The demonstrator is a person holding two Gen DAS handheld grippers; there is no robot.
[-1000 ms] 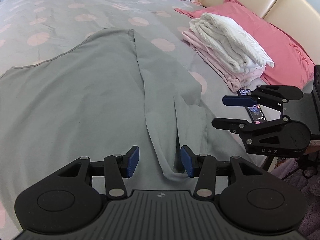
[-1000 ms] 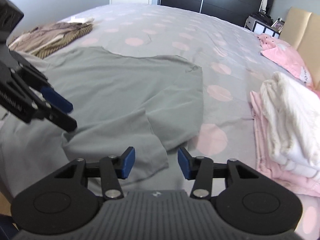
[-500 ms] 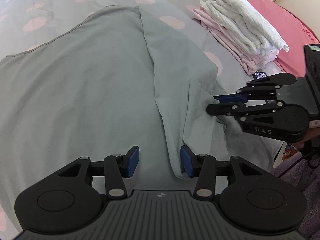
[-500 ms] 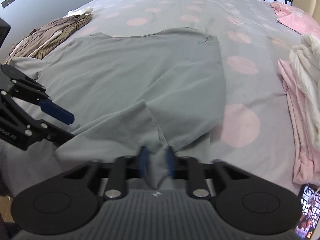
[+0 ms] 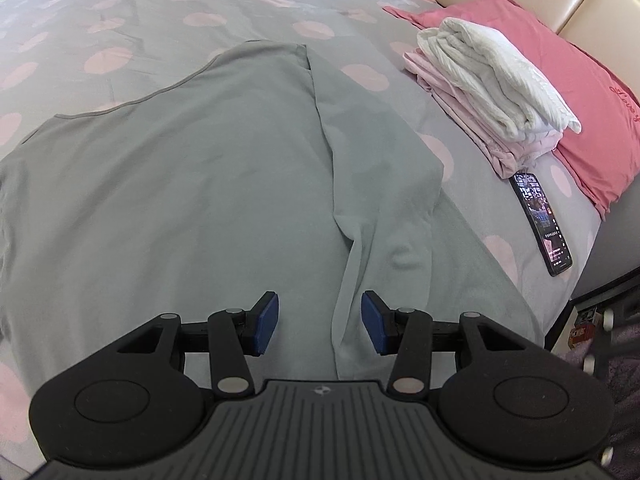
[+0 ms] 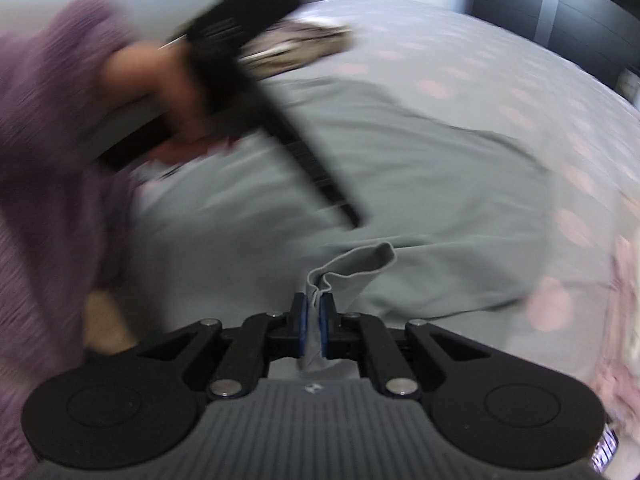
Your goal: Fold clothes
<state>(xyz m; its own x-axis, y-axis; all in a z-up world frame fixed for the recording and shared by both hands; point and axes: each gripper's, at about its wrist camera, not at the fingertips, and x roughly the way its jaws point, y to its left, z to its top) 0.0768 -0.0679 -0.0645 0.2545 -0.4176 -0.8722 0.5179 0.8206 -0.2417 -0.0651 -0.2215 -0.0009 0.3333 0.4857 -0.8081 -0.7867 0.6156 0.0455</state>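
Note:
A large grey-green garment [image 5: 192, 184] lies spread on the bed, one side folded inward along a long crease [image 5: 324, 128]. My left gripper [image 5: 319, 326] is open, low over the garment's near edge, with that folded edge running between its blue pads. My right gripper [image 6: 314, 322] is shut on a bunched corner of the same garment [image 6: 420, 200], lifted off the bed. In the blurred right wrist view, a hand [image 6: 160, 92] in a purple sleeve holds the left gripper's black body at upper left.
A stack of folded white and pink clothes [image 5: 492, 88] sits at the right beside a pink pillow [image 5: 568, 80]. A phone [image 5: 542, 224] lies near the bed's right edge. Brownish clothes [image 6: 300, 44] lie at the far side. The bedspread [image 5: 120, 20] is grey with pink dots.
My right gripper closed on the garment's corner and lifted it, swinging out of the left wrist view. My left gripper stayed open and drew back slightly.

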